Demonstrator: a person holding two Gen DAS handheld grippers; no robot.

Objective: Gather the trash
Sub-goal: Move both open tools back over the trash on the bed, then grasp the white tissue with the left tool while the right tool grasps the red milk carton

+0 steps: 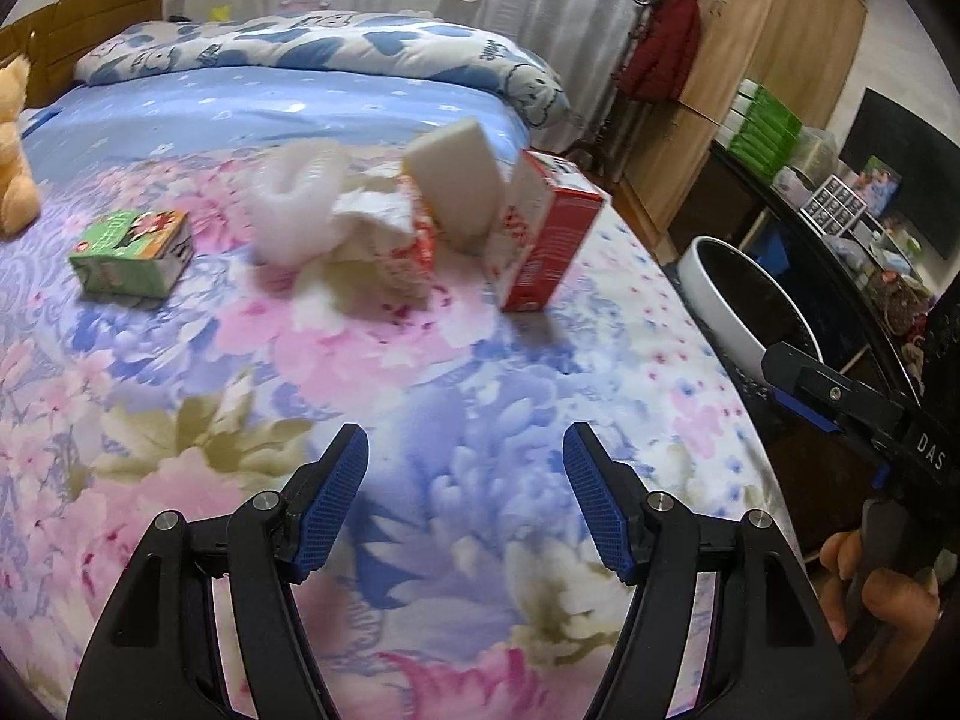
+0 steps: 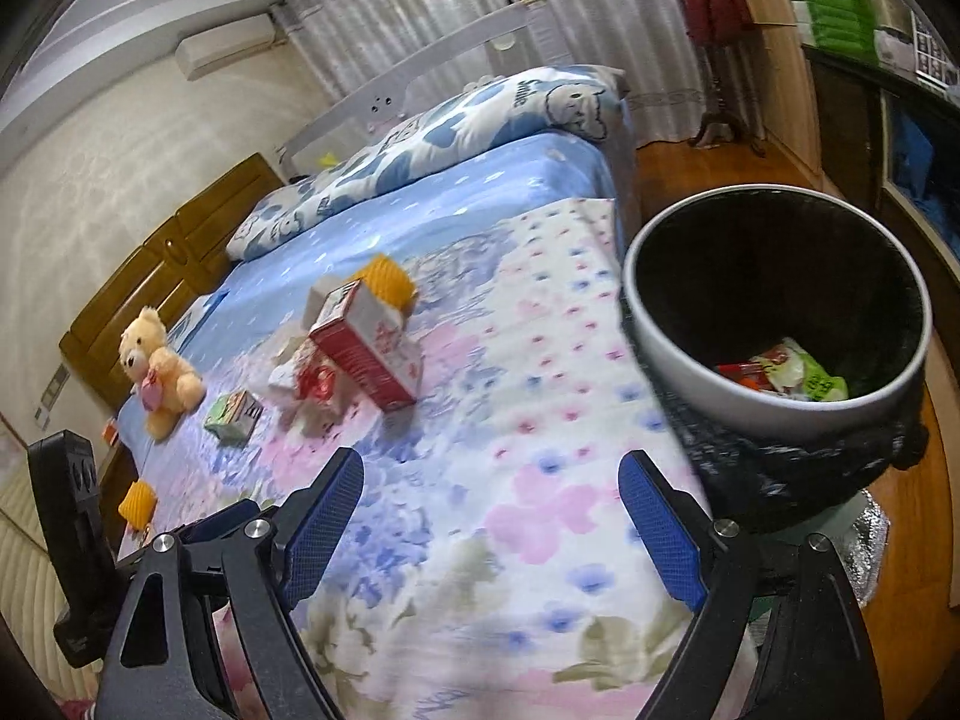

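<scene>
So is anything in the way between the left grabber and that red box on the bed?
No, nothing visible is. Only bare flowery bedspread lies between the open left gripper and the red carton.

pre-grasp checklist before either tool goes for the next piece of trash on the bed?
1. Left tool open, nothing between the pads: ok.
2. Right tool open, nothing between the pads: ok.
3. Trash still on the bed: red carton, green carton, white foam pieces, crumpled wrappers: ok, targets in view.
4. Bin beside the bed, mouth unobstructed, some wrappers already inside: ok.
5. Red carton free to lift: not ok, it leans against the foam block and the pile.
6. Teddy bear clear of the pile: ok, it sits apart near the headboard.
</scene>
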